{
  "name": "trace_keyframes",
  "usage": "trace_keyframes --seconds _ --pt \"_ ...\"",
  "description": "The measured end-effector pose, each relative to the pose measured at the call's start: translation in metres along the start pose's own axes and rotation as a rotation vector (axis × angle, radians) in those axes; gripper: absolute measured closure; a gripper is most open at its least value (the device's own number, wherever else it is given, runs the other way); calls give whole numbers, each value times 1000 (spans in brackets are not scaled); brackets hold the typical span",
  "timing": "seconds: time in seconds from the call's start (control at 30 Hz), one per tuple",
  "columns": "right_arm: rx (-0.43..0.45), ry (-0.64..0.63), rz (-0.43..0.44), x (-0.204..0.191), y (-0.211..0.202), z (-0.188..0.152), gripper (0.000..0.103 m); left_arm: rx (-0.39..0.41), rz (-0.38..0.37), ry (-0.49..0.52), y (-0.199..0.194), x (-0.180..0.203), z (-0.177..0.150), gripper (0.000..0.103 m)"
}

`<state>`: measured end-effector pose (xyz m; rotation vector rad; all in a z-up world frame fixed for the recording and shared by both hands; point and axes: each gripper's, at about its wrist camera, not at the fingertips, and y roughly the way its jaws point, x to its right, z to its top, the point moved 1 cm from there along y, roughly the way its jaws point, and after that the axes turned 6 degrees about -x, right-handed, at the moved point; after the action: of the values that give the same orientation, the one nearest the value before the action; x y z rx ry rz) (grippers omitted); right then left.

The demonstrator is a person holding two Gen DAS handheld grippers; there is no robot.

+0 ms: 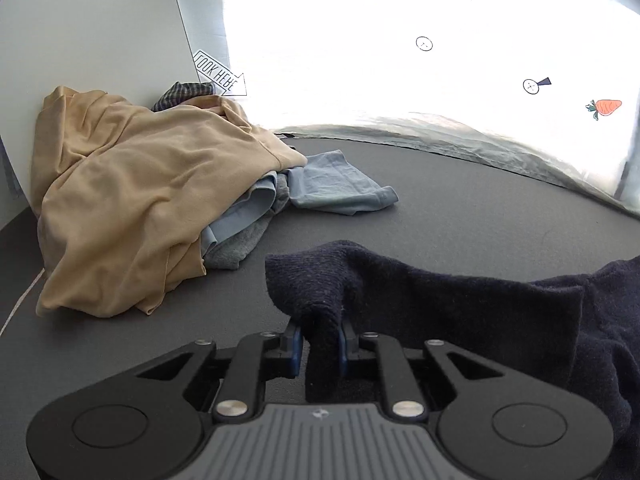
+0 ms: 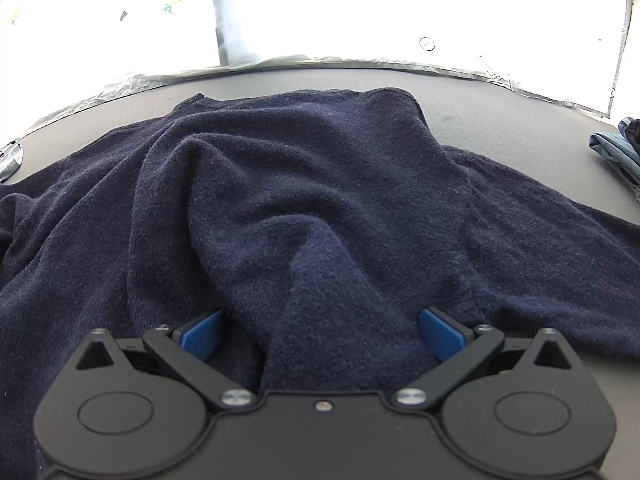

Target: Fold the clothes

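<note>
While my left gripper [image 1: 320, 344] pinches a sweater [image 2: 320, 200] edge, the right gripper [image 2: 320, 332] gapes over a ridge.

If I pull unevenly, this soft, fuzzy navy knit, rumpled across the grey tabletop [image 2: 500, 108], could bunch or slip the jaws; farther off, a limp tan garment [image 1: 132, 200] tops the pile.

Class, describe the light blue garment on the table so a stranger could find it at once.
Start at the big tan garment heaped against the white wall. At its right foot, the light blue garment lies flat on the grey table, paler than the grey cloth beside it.
</note>
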<state>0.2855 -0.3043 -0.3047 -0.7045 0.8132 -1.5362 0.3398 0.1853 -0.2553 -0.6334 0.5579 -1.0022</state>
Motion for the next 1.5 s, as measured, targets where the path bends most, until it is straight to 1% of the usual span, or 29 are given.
trace_keyframes --seconds 0.03,0.1,0.13,0.2,0.23,0.27,0.33,0.37,0.4,0.53,0.63,0.73,0.77,0.8,0.87,0.97,1.07,1.13,1.17,1.2,1.27,1.3,1.4,1.5 --pt "1 0 0 0 0 0 0 12 41 -6 2 -8 4 84" --pt "3 0 -1 0 0 -1 0 -2 131 -29 13 -27 10 84" --pt "3 1 -1 0 0 -1 0 -28 148 -49 21 -36 11 83" --pt "4 1 -1 0 0 -1 0 -96 157 -80 36 -48 8 72" --pt "3 1 0 0 1 -1 0 -131 161 -82 42 -51 5 71" --pt "2 1 0 0 1 -1 0 -139 169 -75 40 -51 1 68" --pt "-6 -1 4 1 0 0 0 -132 191 -52 31 -48 -9 59" --pt "-12 -3 9 1 0 1 0 -131 162 -51 24 -45 -14 46" --pt "-17 -5 16 2 0 2 0 -132 116 -56 15 -40 -18 38" --pt "-37 -23 66 10 -5 3 0 -134 -70 -73 -19 -20 -36 36" --pt "-31 -18 66 19 -20 0 0 -136 -209 -86 -46 -6 -50 35" --pt "-20 -6 31 33 -37 -8 0 -170 -394 -51 -68 22 -61 29" --pt "-18 5 31 39 -42 -12 0 -187 -441 -40 -72 29 -64 26" --pt "-15 18 31 46 -47 -15 0 -206 -489 -27 -77 39 -69 25" --pt "-4 68 41 60 -57 -22 0 -243 -552 -6 -86 58 -83 23" --pt "4 148 76 82 -72 -32 0 -312 -595 49 -93 79 -101 23" --pt "21 179 120 94 -85 -38 0 -364 -632 83 -102 89 -118 22" --pt "37 163 130 97 -96 -43 0 -389 -661 85 -109 92 -128 22" --pt "44 150 131 99 -102 -45 0 -400 -672 86 -113 93 -132 19" --pt "46 130 135 100 -106 -47 0 -413 -681 90 -116 94 -137 17" --pt "43 85 139 100 -113 -52 0 -436 -695 104 -120 97 -145 17" --pt "36 41 138 99 -117 -56 0 -443 -699 114 -123 99 -149 16" --pt "13 -123 94 88 -119 -67 0 -448 -705 150 -133 106 -157 16" --pt "7 -305 43 71 -117 -76 1 -458 -733 187 -140 113 -163 16"
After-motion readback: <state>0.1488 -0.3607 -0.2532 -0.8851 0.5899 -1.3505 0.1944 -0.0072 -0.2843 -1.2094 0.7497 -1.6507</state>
